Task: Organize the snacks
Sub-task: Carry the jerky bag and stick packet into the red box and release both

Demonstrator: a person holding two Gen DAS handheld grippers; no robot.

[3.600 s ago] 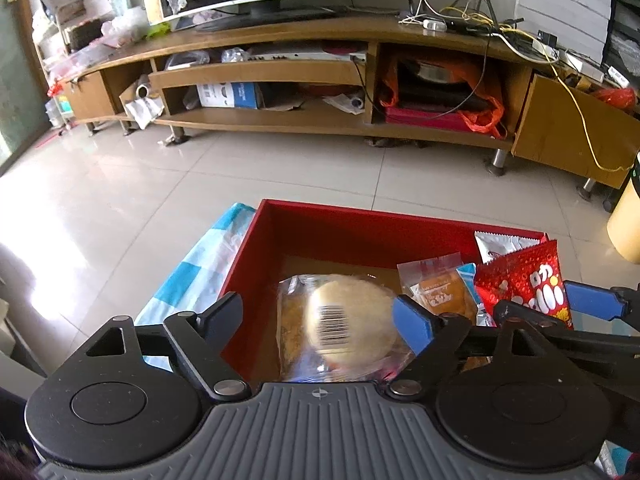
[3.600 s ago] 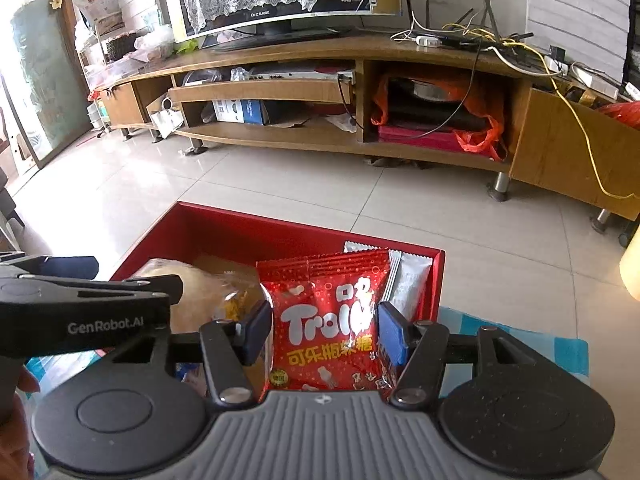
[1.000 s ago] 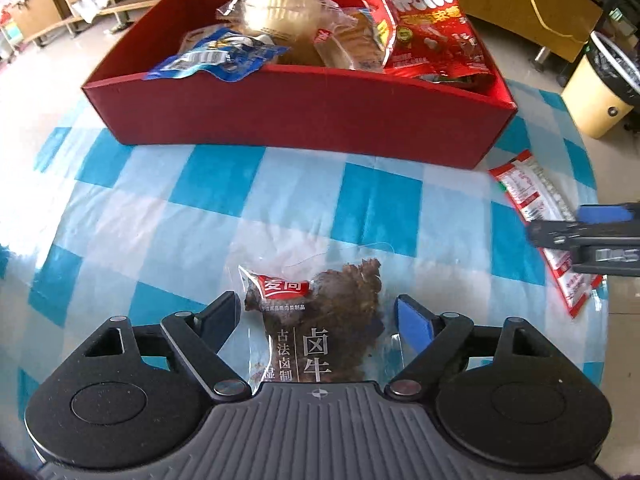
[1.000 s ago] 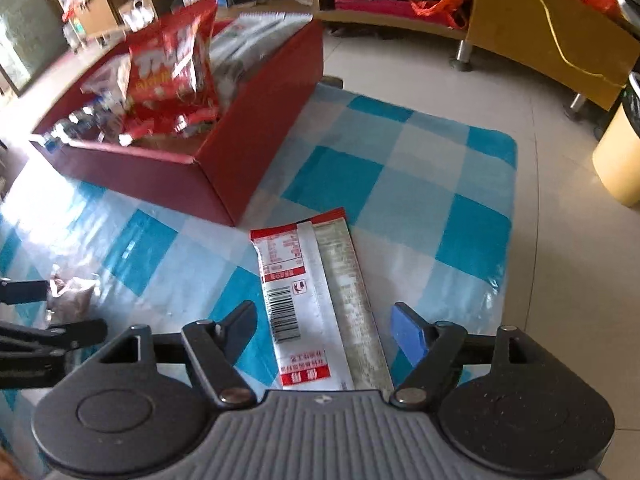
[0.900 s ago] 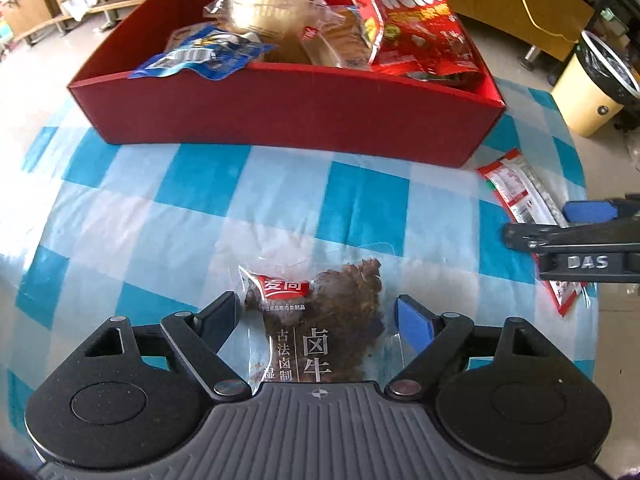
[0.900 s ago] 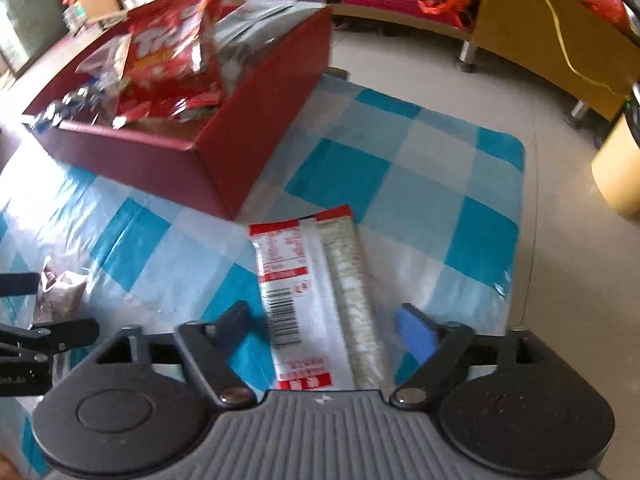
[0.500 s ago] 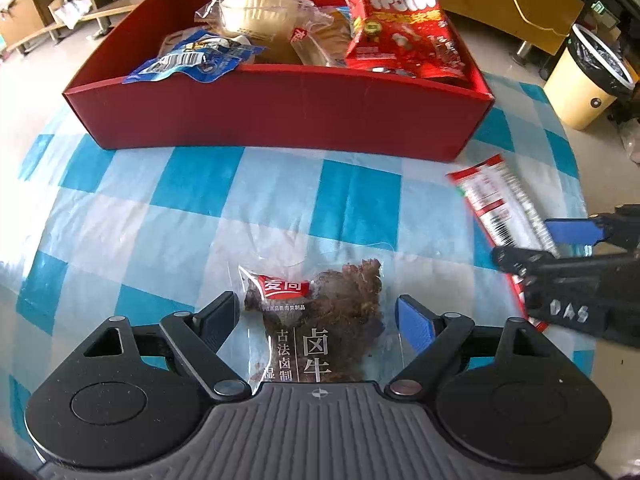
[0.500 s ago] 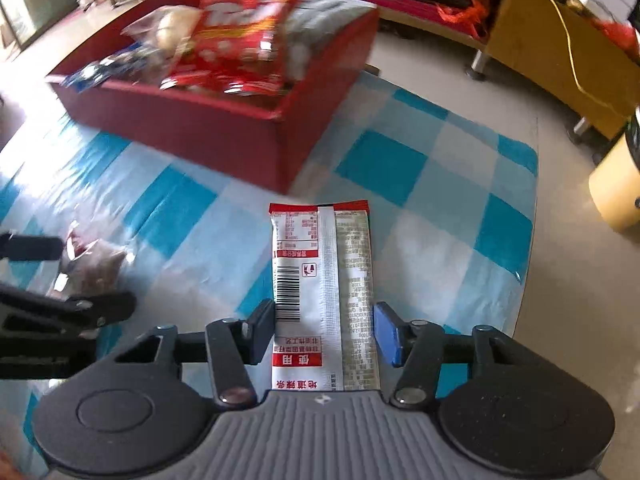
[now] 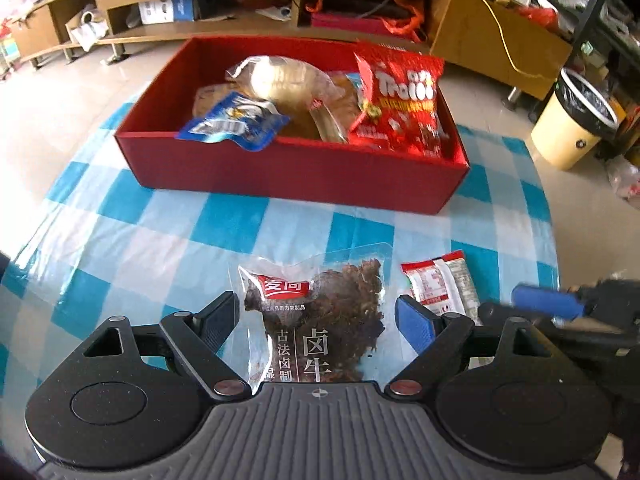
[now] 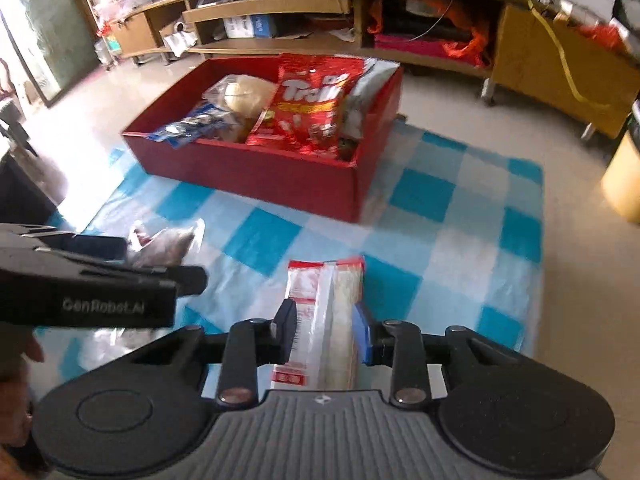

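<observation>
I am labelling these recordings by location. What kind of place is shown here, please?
Most likely a home living room. A long wooden TV cabinet with cluttered shelves and cables runs along the wall, the tiled floor carries a lined waste bin, and a red snack box sits on a blue checked cloth.

The left tongs [image 9: 316, 322] point steeply downward with their jaws set wide, one black finger [image 9: 214, 326] and one blue finger [image 9: 414, 326] on either side of a clear beef packet [image 9: 320, 320] held between them. The right tongs [image 10: 325, 330] also tilt steeply down; their jaws have just been closing and now pinch a long red-and-white packet [image 10: 326, 320] by its sides. Both tongs sit close beside each other, each visible from the other's wrist view. Fingers of a hand [image 10: 28, 350] show behind the left tongs.
</observation>
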